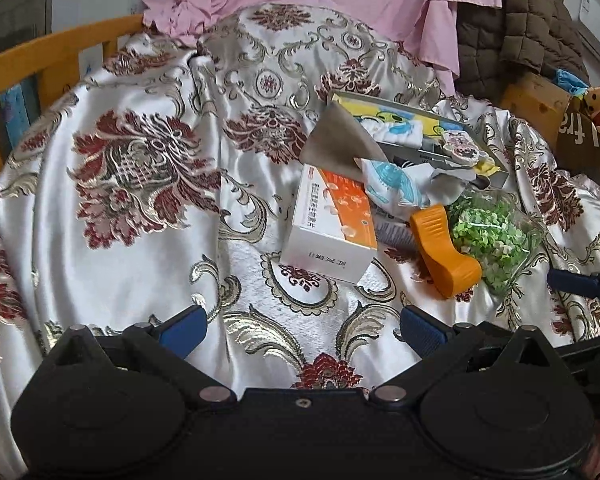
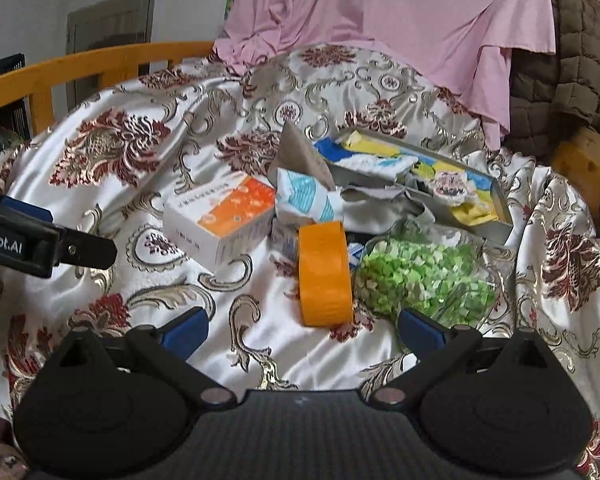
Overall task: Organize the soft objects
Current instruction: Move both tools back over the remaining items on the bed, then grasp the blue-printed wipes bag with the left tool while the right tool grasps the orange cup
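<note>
Two grippers hover over a bed draped in a white satin bedspread (image 1: 140, 248) with red and gold floral pattern. Both empty.

Left gripper (image 1: 302, 326): blue-padded fingers spread wide, nothing between them, touching nothing; only bare bedspread lies in the gap. In the right wrist view it enters at 9 o'clock (image 2: 72, 246).

Right gripper (image 2: 302, 326): fingers equally wide apart, holding nothing. Its right blue pad (image 2: 420, 330) sits just at the near edge of the green bag; contact cannot be judged. In the left wrist view one dark blue fingertip shows at 3 o'clock (image 1: 572, 280).

Clutter, left to right in the right wrist view:
- white and orange carton (image 2: 224, 220), lying flat, at 12 o'clock from the gap.
- grey cloth (image 2: 300, 160) standing up in a peak behind it, beside a crumpled white and blue wrapper (image 2: 312, 200).
- orange plastic piece (image 2: 326, 272), curved, just ahead of the open fingers, touching the bag's left side.
- clear bag of green bits (image 2: 424, 276), soft, at 1 o'clock.
- shallow grey box (image 2: 496, 224) holding yellow and blue printed cloths, behind the bag.

Pink sheet (image 2: 380, 20) hangs at 12 o'clock; brown quilted blanket (image 2: 580, 64) at 2 o'clock.
</note>
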A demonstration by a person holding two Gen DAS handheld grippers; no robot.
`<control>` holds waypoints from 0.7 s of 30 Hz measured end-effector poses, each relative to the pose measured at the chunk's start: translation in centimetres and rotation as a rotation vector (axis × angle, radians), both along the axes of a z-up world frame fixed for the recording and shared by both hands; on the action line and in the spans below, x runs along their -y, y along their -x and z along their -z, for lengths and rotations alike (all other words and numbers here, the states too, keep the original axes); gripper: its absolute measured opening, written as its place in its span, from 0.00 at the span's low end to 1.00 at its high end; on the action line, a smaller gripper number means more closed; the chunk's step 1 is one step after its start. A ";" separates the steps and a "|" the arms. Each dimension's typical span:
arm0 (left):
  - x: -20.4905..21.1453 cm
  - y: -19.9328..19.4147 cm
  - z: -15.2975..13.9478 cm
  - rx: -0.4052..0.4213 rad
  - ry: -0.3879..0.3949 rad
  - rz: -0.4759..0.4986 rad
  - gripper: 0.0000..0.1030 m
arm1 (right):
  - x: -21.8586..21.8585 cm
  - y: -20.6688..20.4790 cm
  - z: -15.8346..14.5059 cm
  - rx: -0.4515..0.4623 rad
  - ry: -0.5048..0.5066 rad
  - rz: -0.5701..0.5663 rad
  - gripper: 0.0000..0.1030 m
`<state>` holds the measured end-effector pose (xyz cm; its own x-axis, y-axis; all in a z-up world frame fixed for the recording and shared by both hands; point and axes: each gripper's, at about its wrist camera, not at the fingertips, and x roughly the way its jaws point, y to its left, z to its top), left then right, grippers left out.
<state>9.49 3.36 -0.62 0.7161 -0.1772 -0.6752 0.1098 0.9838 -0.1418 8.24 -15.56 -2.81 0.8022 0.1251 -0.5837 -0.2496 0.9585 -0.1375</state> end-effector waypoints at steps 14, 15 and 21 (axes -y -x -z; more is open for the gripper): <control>3.3 -4.3 -0.2 0.111 -0.064 0.159 0.99 | 1.0 -2.2 1.6 -0.031 0.008 0.045 1.00; 3.6 -4.6 -0.4 0.130 -0.072 0.178 0.99 | 1.2 -2.5 1.8 -0.034 0.001 0.047 1.00; 5.4 -7.8 -0.9 0.226 -0.082 0.296 0.99 | 2.5 -4.4 2.2 -0.082 -0.107 0.063 0.99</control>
<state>17.28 -2.04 0.23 0.7745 -0.3506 -0.5265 0.4101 0.9121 -0.0041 12.61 -18.10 -5.03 0.7603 0.1413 -0.6341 -0.1950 0.9807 -0.0153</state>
